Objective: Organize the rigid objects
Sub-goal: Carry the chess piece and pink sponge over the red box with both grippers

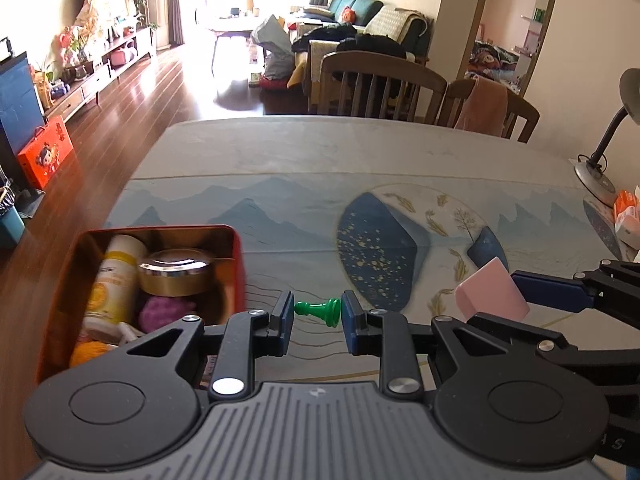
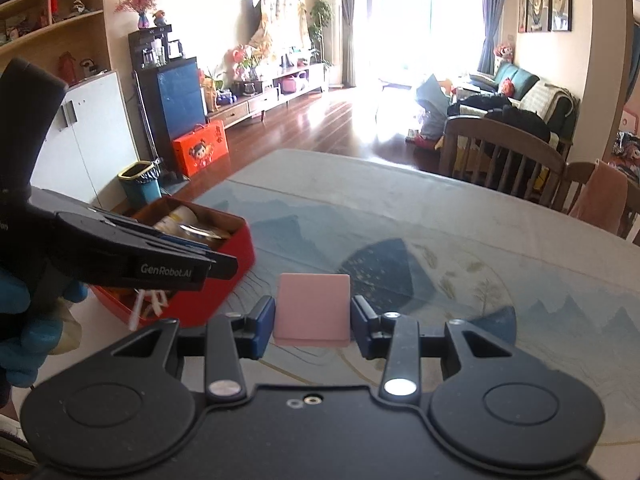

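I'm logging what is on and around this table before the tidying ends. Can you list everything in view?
Chess pawn: one, green, lying sideways, clamped in the left tool.
Flat block: one, pink, clamped in the right tool.
Tin box: one, red, open, on the table's left part.
Bottle: one, white and yellow, inside the box.
Round jar: one, gold with a clear lid, inside the box.
Table: one, blue mountain-print cover.
Desk lamp: one, grey, at the table's right edge.
Chairs: two, brown wood, behind the table.
Left tool: black, blue pads.
Right tool: black, blue pads.
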